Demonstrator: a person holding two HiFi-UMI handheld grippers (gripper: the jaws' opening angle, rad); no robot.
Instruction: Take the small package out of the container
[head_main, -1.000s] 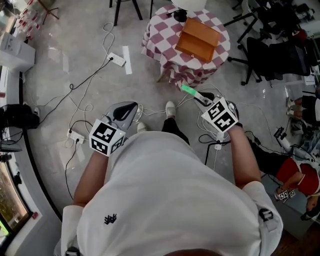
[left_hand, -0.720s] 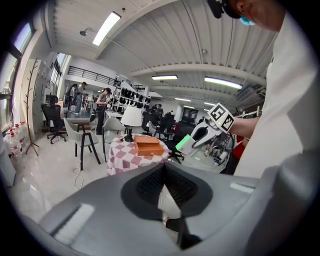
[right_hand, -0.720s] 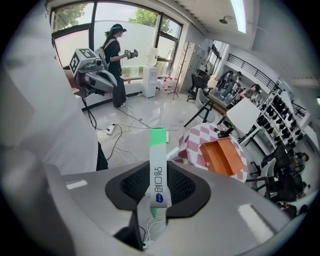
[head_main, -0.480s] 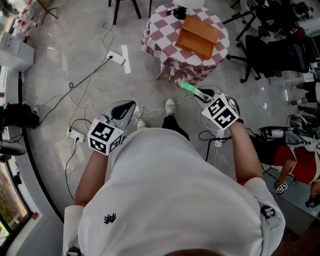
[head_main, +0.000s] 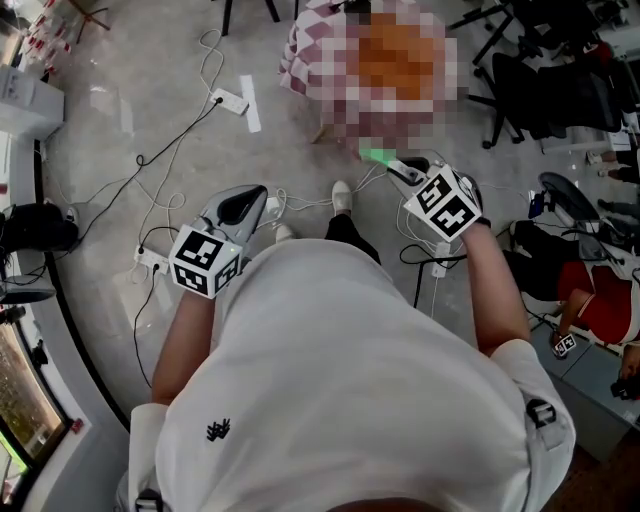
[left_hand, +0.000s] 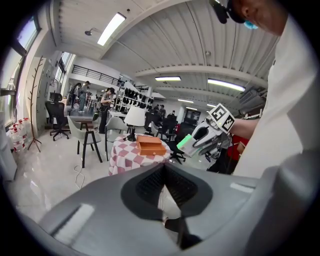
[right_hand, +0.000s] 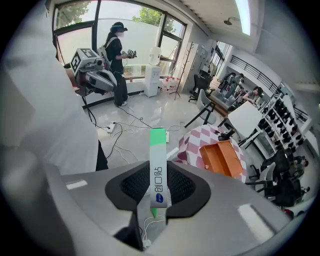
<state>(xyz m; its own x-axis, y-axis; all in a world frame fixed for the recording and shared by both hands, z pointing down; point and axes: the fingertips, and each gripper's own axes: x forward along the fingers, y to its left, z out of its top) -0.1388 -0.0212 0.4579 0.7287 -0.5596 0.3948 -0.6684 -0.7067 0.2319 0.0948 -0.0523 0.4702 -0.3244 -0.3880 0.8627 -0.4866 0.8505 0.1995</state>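
One person in a white shirt (head_main: 340, 390) stands on a pale floor (head_main: 110, 150) strewn with cables, a gripper in each hand. Ahead is a round table with a checked cloth (left_hand: 125, 156), and on it the open orange container (right_hand: 222, 159). The left gripper (left_hand: 165, 172) is held low at the person's left side, its jaws pressed together at the tips with nothing between them. The right gripper (right_hand: 158, 187) has its jaws nipped onto the small package (right_hand: 158, 150), a slim white and green packet whose green end sticks out past the tips. The package is out of the container and well apart from the table. Against a second ago, the table sits higher in the head view, the left gripper has drifted slightly leftward, and the right one keeps the same pinch
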